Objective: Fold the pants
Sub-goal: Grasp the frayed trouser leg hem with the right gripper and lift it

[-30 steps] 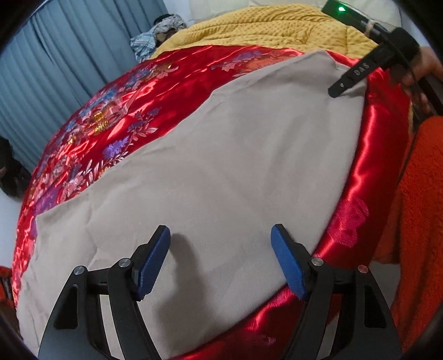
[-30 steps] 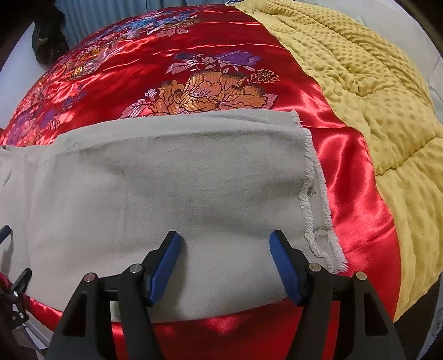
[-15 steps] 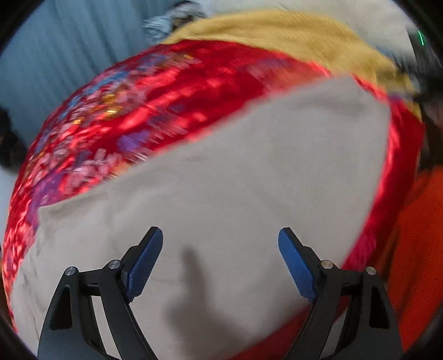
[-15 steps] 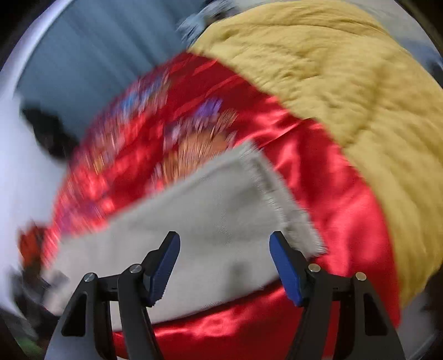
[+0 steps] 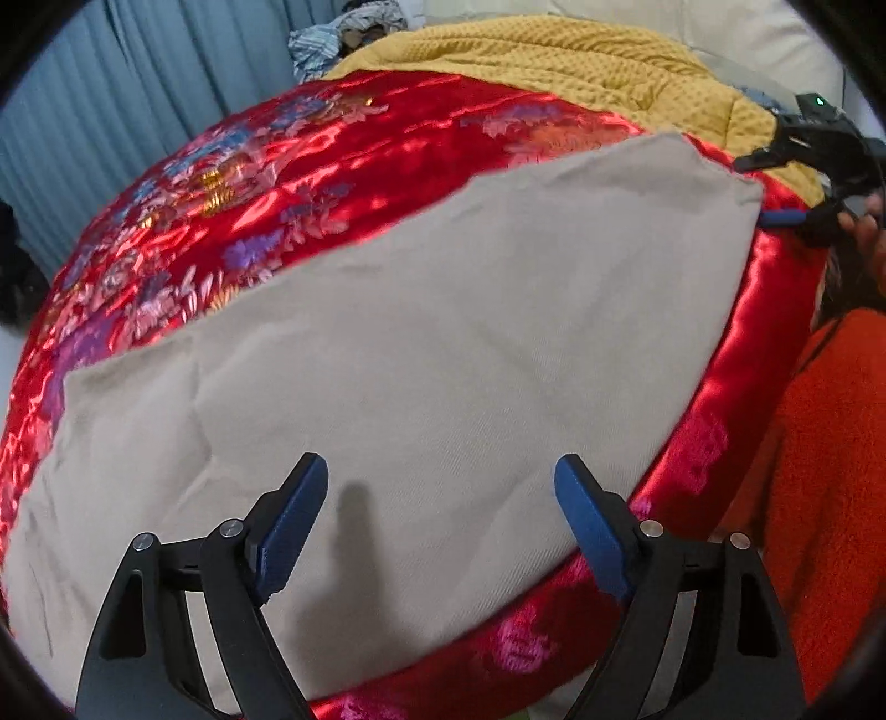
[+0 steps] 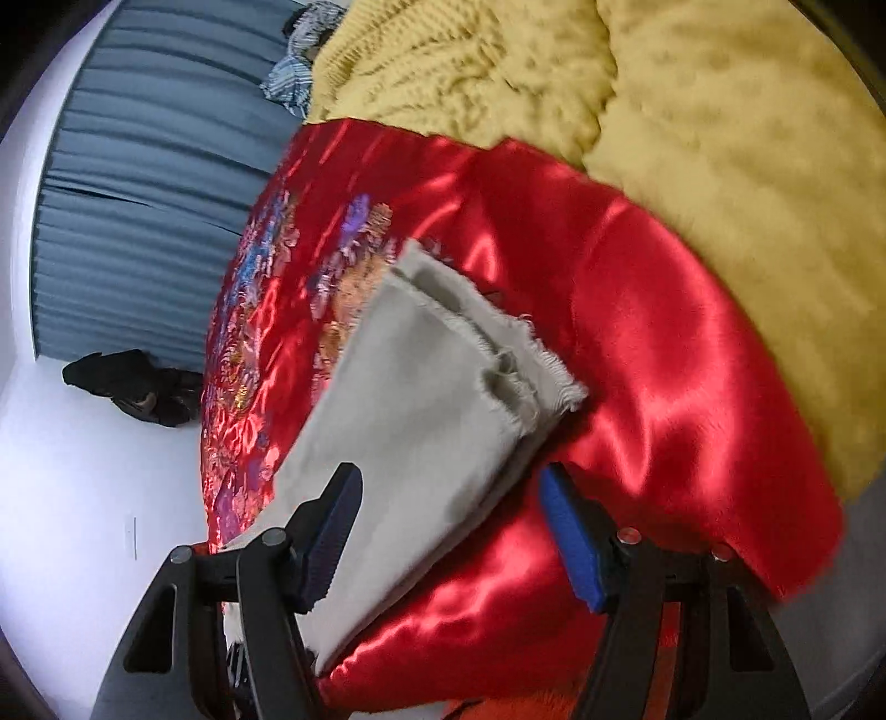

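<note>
Beige pants (image 5: 421, 343) lie flat and folded lengthwise on a red satin bedspread (image 5: 288, 183). My left gripper (image 5: 440, 476) hovers open over their near end, nothing between its blue pads. Far along the pants, at the upper right of the left wrist view, is my right gripper (image 5: 797, 183), held by a hand. In the right wrist view the frayed hem end (image 6: 498, 354) of the pants (image 6: 410, 432) points away from me. My right gripper (image 6: 451, 487) stands open, tilted, over the pants' long edge; its pads do not press the cloth.
A yellow blanket (image 6: 692, 111) covers the bed beyond the red spread. Blue-grey curtains (image 6: 138, 166) hang behind, with dark clothing (image 6: 133, 387) on the white floor. A striped bundle (image 5: 332, 39) lies at the far end. The person's orange garment (image 5: 830, 443) is at the right.
The right gripper has rolled and swung along the bed to the hem end, so its view is now tilted. The left jaws have widened a little and the left gripper shifted slightly.
</note>
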Available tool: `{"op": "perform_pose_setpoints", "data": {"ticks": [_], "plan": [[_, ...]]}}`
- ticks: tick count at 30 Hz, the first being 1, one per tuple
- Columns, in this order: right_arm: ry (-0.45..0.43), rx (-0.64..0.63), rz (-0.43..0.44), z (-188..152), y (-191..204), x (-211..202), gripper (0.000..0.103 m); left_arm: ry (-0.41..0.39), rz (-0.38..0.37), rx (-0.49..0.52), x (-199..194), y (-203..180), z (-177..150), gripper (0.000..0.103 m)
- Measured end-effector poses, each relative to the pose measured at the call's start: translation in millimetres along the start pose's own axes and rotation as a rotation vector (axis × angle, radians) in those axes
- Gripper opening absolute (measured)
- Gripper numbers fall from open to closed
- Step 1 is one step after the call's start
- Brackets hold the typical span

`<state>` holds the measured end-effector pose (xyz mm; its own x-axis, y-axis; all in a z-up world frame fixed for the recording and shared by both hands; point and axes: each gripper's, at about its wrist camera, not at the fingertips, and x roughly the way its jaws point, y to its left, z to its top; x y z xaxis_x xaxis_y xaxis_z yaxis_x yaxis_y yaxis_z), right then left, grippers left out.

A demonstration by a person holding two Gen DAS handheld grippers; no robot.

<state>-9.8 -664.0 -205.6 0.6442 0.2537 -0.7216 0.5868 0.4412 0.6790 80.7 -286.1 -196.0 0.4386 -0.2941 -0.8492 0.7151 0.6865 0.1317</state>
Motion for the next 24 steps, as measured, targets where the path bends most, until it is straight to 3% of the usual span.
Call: {"op": "perform_pose_setpoints", "data": {"ticks": [2,5,7,10,13,16,18,24], "plan": [[0.01,-0.026,-0.014,2,1,10,0.067,0.029,0.012,0.01,14,-4,-4,0.086],[0.0,-0.068,-0.079,3,7,18,0.056,0.024,0.014,0.021,18,-7,2,0.087],[-0.017,-0.097,-0.121,3,9,19,0.03,0.033,-0.011,0.011,13,-4,6,0.085],[-0.048,-0.116,-0.127,-1,10,14,0.014,0.011,-0.04,-0.066,-7,14,8,0.085],[-0.08,-0.159,-0.146,-6,18,5,0.013,0.02,-0.029,-0.082,-9,21,6,0.086],[-0.108,-0.233,-0.2,-11,32,-3,0.013,0.065,-0.001,0.009,13,1,-4,0.084],[-0.116,-0.255,-0.209,-13,38,-7,0.012,0.035,0.044,0.054,22,-10,-6,0.086],[-0.144,-0.287,-0.201,-18,46,-17,0.011,0.05,0.009,0.04,26,-4,2,0.091]]}}
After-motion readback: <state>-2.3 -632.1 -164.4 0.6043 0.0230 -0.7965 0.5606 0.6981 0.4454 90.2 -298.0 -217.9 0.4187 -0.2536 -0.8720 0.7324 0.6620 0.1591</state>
